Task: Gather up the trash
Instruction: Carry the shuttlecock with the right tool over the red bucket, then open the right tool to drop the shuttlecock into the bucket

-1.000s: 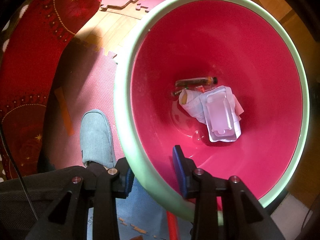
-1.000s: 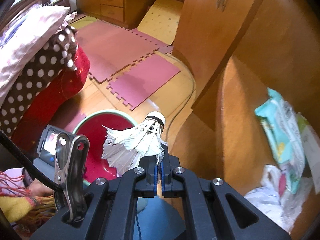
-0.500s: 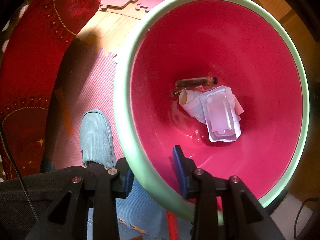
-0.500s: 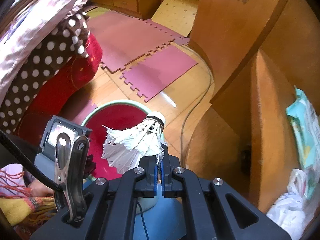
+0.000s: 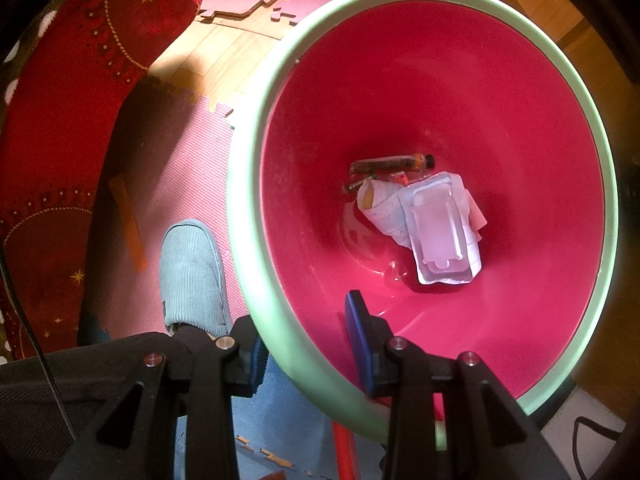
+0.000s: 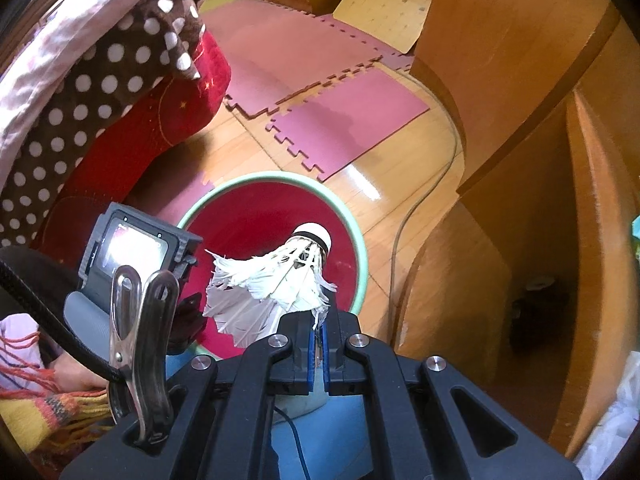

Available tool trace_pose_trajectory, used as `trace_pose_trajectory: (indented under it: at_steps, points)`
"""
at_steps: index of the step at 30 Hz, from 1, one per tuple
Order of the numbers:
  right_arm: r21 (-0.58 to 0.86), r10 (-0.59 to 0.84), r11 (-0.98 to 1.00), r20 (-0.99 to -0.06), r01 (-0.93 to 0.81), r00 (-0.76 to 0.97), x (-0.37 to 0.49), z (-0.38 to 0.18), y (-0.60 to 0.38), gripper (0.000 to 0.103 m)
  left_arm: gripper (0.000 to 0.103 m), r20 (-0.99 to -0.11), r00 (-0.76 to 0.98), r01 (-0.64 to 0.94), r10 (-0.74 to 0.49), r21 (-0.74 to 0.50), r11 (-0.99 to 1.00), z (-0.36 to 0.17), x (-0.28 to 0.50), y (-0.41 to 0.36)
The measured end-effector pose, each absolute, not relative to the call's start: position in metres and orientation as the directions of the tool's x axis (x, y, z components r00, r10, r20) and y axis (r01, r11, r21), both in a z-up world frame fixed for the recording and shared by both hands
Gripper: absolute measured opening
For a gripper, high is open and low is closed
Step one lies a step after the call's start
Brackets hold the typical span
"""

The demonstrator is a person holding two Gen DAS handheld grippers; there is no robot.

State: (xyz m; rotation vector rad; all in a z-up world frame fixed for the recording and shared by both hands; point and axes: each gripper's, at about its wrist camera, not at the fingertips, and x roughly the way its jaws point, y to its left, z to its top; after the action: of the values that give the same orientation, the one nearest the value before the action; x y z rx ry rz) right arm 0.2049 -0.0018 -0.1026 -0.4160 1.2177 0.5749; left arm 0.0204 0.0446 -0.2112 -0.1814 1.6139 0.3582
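A bin with a pale green rim [image 5: 248, 240] and a pink-red inside stands on the floor. At its bottom lie a clear plastic tray [image 5: 440, 232], crumpled paper [image 5: 380, 204] and a small brown bottle [image 5: 392, 164]. My left gripper [image 5: 308, 344] points straight down and is shut on the near rim, one finger outside and one inside. My right gripper [image 6: 318, 340] is shut on the feathers of a white shuttlecock [image 6: 276, 284], whose cork tip points away from me. The shuttlecock hangs above the bin [image 6: 348, 216], near its right side.
A foot in a grey slipper [image 5: 192, 276] stands left of the bin. Red bedding [image 5: 60, 120] and spotted cloth [image 6: 100, 80] lie to the left. Pink foam mats [image 6: 320, 120] cover part of the wooden floor. A wooden cabinet [image 6: 500, 60] and a cable [image 6: 424, 200] are on the right.
My right gripper has sunk and tipped further down with the shuttlecock, and the bin now looks larger and closer beneath it. The left gripper has kept still on the rim.
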Motion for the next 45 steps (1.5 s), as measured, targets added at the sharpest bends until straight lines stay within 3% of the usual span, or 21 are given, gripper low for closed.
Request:
trace_pose_trajectory:
  at_steps: [32,34,35,45]
  points:
    - [0.103,0.175,0.781,-0.983,-0.616,0.058,0.224,-0.196,0.019,0.003,0.036,-0.992,-0.074,-0.33,0.098,0.117,0.937,-0.208,0.02,0.044]
    - [0.103,0.176,0.785,-0.983,-0.611,0.06,0.225,-0.198,0.02,0.014,0.036,-0.992,-0.074,-0.33,0.098,0.117,0.937,-0.208,0.02,0.044]
    - [0.101,0.173,0.787,-0.983,-0.608,0.062,0.226,-0.198,0.02,0.024,0.036,-0.993,-0.074,-0.33,0.098,0.117,0.937,-0.208,0.02,0.044]
    - [0.094,0.173,0.795,-0.982,-0.6,0.076,0.226,-0.194,0.018,0.026,0.036,-0.993,-0.073,-0.33,0.097,0.116,0.937,-0.208,0.02,0.045]
